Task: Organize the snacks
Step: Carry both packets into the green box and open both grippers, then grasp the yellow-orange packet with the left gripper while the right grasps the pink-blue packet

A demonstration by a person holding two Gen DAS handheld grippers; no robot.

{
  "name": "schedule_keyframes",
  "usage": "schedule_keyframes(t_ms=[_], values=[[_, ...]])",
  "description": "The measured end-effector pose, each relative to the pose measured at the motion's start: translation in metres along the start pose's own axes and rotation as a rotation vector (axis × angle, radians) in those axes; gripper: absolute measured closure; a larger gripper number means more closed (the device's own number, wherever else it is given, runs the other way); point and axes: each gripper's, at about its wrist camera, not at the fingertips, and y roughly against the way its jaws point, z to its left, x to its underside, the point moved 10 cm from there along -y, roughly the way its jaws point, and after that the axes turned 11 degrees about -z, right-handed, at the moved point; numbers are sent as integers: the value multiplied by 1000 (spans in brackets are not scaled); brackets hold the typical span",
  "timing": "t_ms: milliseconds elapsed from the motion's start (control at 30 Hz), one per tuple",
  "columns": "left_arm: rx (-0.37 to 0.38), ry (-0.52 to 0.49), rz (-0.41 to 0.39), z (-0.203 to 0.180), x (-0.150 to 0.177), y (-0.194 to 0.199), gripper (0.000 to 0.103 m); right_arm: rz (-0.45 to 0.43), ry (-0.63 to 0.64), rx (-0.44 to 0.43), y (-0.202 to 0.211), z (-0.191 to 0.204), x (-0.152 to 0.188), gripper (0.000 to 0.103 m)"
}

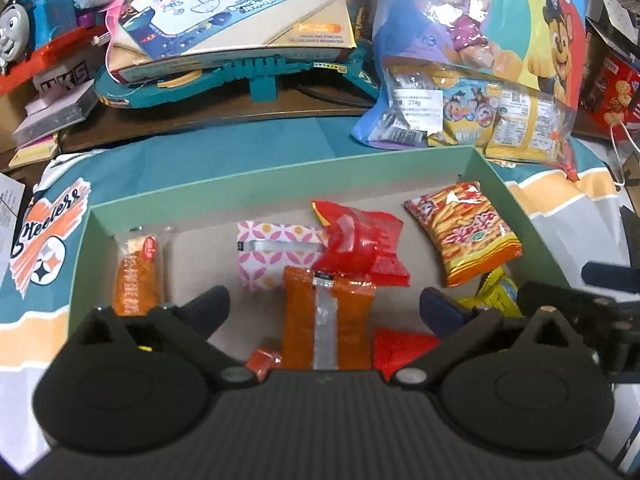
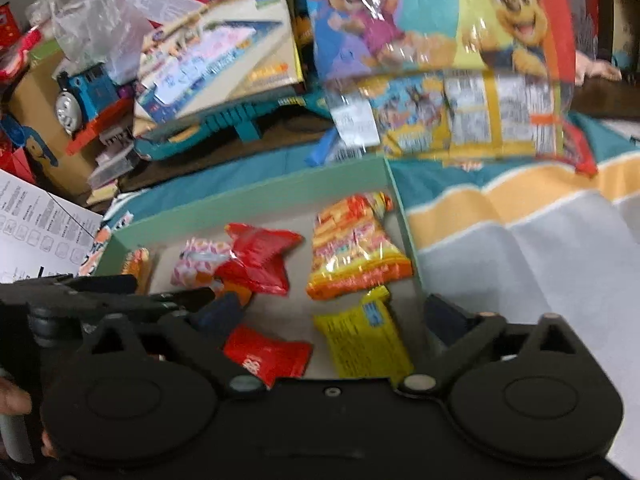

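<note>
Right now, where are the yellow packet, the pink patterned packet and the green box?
yellow packet (image 2: 362,340), right wrist view, printed face
pink patterned packet (image 1: 272,254), left wrist view, middle
green box (image 1: 280,182), left wrist view, far wall

A: Right wrist view smeared throughout; print on the shiny yellow snack packet (image 2: 366,340) unreadable, likewise on the striped orange-and-yellow crisp bag (image 2: 356,248).

B: Same for the small flat red packet (image 2: 268,354), lower edge tucked under the black gripper body.

A: In the left wrist view, long translucent orange packet (image 1: 328,316) cut off below by the gripper housing. Small red-orange wrapper (image 1: 262,360) mostly hidden there too.

B: Red triangular packet corner (image 1: 400,348) only partly showing. Yellow packet (image 1: 498,292) half hidden behind the right finger.

A: Large glossy cartoon-dog snack bag (image 1: 500,40) cropped by the top edge; label text too small to read.
</note>
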Motion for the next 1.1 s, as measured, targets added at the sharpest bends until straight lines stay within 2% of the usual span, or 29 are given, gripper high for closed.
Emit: schedule_keyframes(t_ms=[333,700,900,1100], values=[[1,6,-7,-4,7,37,0,-2,-40,-11,31,8,0,0],[13,-4,-53,-10,17,97,0,-36,-33,-31,87,22,6,0],[10,-8,-43,-3,50,125,0,-16,-36,-40,109,26,33,0],[3,25,16,13,97,136,0,48,-73,-42,119,24,78,0]])
